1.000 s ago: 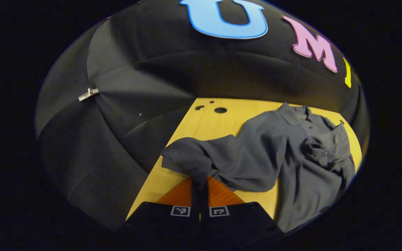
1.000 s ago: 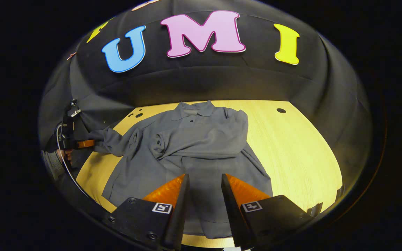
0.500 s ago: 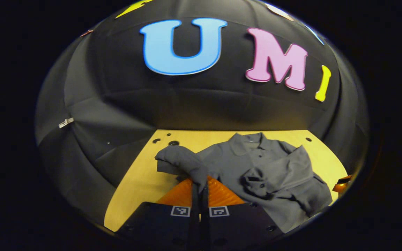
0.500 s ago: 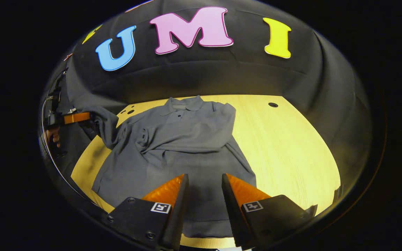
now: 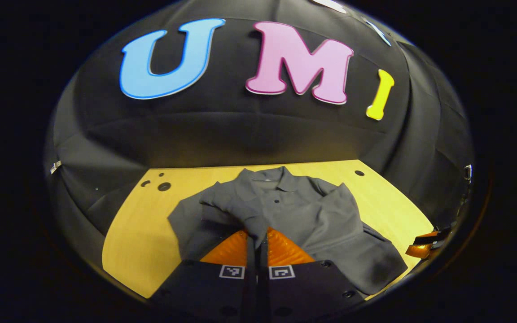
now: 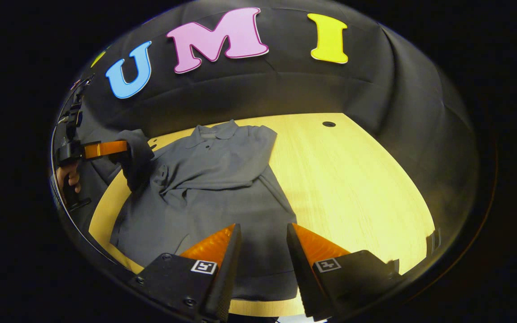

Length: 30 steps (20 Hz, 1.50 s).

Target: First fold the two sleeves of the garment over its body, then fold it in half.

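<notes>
A: Left gripper [image 5: 257,235] status?
B: Fingers pressed together on the sleeve [image 5: 236,211], no gap between them. The sleeve is lifted off the table [image 5: 133,237] and drapes down from the fingertips over the garment [image 5: 326,215] body.

A: Confirmed from the other camera?
B: Yes. The right gripper view has the left gripper [image 6: 121,148] at the table's [image 6: 352,179] left edge, held by a hand [image 6: 67,177], with the sleeve [image 6: 135,154] hanging from its tip in a dark bunch.

A: Right gripper [image 6: 263,242]?
B: Jaws parted, clear gap, nothing between them. It hovers over the lower part of the garment [image 6: 213,179] near the hem, close to the table's near edge. Cannot tell if it touches the fabric.

A: Garment position?
B: Grey collared shirt, lying on the left half of the table, collar toward the far edge, hem toward the near edge. The other sleeve [image 6: 204,181] is already folded across the chest, cuff ending near the left side of the body. Right half of the wooden top is bare apart from a small round hole [image 6: 329,124] near the far edge.
</notes>
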Tool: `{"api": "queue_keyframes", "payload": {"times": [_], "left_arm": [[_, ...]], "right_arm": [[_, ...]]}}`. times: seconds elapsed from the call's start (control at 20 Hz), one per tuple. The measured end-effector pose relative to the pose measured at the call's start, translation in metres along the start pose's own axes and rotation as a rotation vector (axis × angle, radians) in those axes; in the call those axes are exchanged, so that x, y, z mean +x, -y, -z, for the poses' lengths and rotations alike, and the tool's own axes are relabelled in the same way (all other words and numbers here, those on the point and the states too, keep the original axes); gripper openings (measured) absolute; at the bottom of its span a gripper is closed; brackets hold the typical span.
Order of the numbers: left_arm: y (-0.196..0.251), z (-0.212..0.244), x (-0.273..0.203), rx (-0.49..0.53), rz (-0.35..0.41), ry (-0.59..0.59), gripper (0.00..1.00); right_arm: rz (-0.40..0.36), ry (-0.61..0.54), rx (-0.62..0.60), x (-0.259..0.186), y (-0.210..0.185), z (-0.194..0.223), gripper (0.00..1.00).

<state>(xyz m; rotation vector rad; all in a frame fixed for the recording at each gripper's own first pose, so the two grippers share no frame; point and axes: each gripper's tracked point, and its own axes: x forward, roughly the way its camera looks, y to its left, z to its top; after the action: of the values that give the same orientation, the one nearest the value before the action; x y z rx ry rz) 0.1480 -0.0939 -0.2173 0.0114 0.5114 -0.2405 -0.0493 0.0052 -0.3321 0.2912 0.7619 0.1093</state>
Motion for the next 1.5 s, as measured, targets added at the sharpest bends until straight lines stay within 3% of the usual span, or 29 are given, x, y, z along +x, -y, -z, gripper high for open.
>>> {"api": "queue_keyframes", "payload": {"times": [0.3,0.35,0.85,0.95,1.05,1.2,1.25,1.3,1.35,1.4,1.45,1.5], "left_arm": [[0.049,0.036,0.044,0.061,0.036,-0.085,0.06],[0.054,0.043,0.051,0.074,0.037,-0.103,0.02],[0.090,0.095,0.101,0.137,0.025,-0.227,0.08],[0.100,0.102,0.106,0.121,0.046,-0.249,0.15],[0.110,0.104,0.107,0.122,0.074,-0.256,0.39],[0.129,0.105,0.104,0.128,0.131,-0.254,0.56],[0.135,0.104,0.101,0.119,0.156,-0.249,0.75],[0.140,0.103,0.098,0.107,0.178,-0.241,0.84],[0.143,0.101,0.094,0.093,0.197,-0.229,0.83],[0.145,0.098,0.090,0.078,0.217,-0.215,0.92],[0.149,0.095,0.086,0.065,0.241,-0.192,0.87],[0.147,0.094,0.083,0.061,0.250,-0.175,0.95]], "right_arm": [[0.025,-0.029,0.023,0.006,0.035,0.011,0.64],[0.028,-0.037,0.024,0.007,0.041,0.014,0.64],[0.042,-0.099,0.053,0.023,0.079,0.026,0.64],[0.045,-0.106,0.057,0.026,0.084,0.028,0.64],[0.046,-0.113,0.060,0.029,0.086,0.029,0.64],[0.039,-0.116,0.065,0.031,0.085,0.030,0.64],[0.036,-0.116,0.064,0.031,0.084,0.029,0.64],[0.032,-0.118,0.064,0.030,0.083,0.030,0.64],[0.028,-0.119,0.065,0.031,0.081,0.031,0.64],[0.025,-0.119,0.065,0.031,0.079,0.031,0.53],[0.019,-0.119,0.065,0.030,0.076,0.031,0.65],[0.014,-0.120,0.066,0.029,0.075,0.031,0.65]]}}
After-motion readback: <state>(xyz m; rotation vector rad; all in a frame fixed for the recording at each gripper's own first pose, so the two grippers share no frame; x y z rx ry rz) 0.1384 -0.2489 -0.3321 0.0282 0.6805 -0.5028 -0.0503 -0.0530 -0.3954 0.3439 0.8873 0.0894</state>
